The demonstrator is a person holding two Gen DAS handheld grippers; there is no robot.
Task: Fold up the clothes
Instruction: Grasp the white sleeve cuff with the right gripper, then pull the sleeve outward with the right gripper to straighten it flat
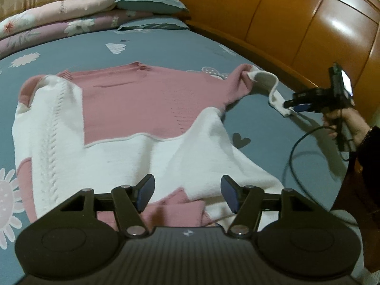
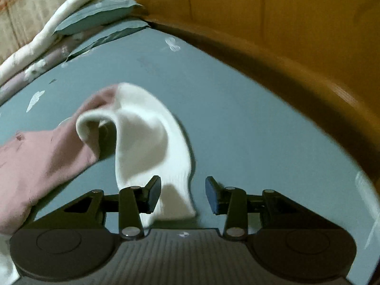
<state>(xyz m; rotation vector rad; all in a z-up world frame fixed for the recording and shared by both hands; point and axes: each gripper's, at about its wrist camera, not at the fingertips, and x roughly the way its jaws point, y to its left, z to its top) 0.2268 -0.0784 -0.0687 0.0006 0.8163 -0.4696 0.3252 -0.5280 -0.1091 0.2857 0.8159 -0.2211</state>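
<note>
A pink and white knit sweater (image 1: 133, 109) lies spread on the blue-grey bed sheet (image 1: 180, 47). Its right sleeve (image 1: 239, 83) stretches toward the headboard and ends in a white cuff (image 2: 152, 142). My left gripper (image 1: 187, 194) hovers open over the sweater's near white hem, with nothing between its fingers. A person's hand (image 1: 344, 123) holds my right gripper (image 2: 182, 196) at the cuff's end. It stands open, and the cuff tip lies between its fingers, close to the left pad (image 2: 154, 194). The sleeve arches up off the sheet just past the cuff.
A curved wooden headboard (image 1: 296, 19) runs along the far right side. Pillows (image 1: 152, 2) and folded floral quilts (image 1: 59, 19) are stacked at the far left. A black cable (image 1: 292, 156) hangs from the right gripper over the sheet.
</note>
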